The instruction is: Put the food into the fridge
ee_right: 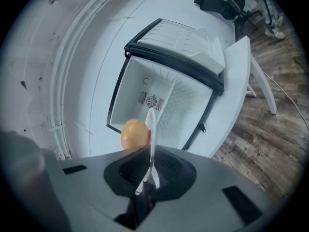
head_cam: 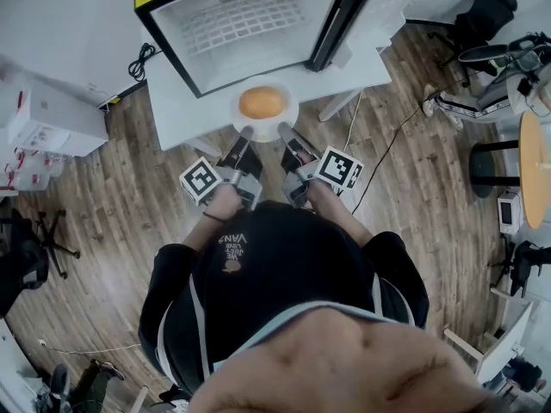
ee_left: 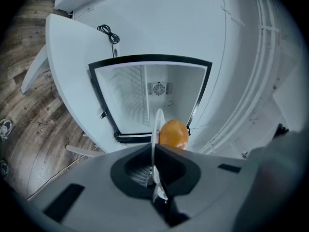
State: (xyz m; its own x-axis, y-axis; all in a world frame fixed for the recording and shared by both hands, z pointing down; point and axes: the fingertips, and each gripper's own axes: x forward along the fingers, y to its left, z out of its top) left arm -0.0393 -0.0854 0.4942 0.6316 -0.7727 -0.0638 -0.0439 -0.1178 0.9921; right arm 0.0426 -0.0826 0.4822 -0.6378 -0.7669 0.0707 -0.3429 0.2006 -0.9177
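The left hand-held gripper [head_cam: 245, 134] and right hand-held gripper [head_cam: 286, 132] each pinch the plate [head_cam: 291, 101] carrying the food [head_cam: 262, 102], near the open fridge [head_cam: 258, 24]. The food is not yet inside.

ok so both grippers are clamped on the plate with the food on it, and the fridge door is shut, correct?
No: the fridge door is open, as the head view shows. The rest holds: the left gripper and right gripper are each shut on the plate, and the food sits on it.

Left gripper [ee_left: 154, 153] jaws pinch the plate [ee_left: 158, 122] by its rim; orange food [ee_left: 174, 133] on it; fridge [ee_left: 126, 100] open ahead.
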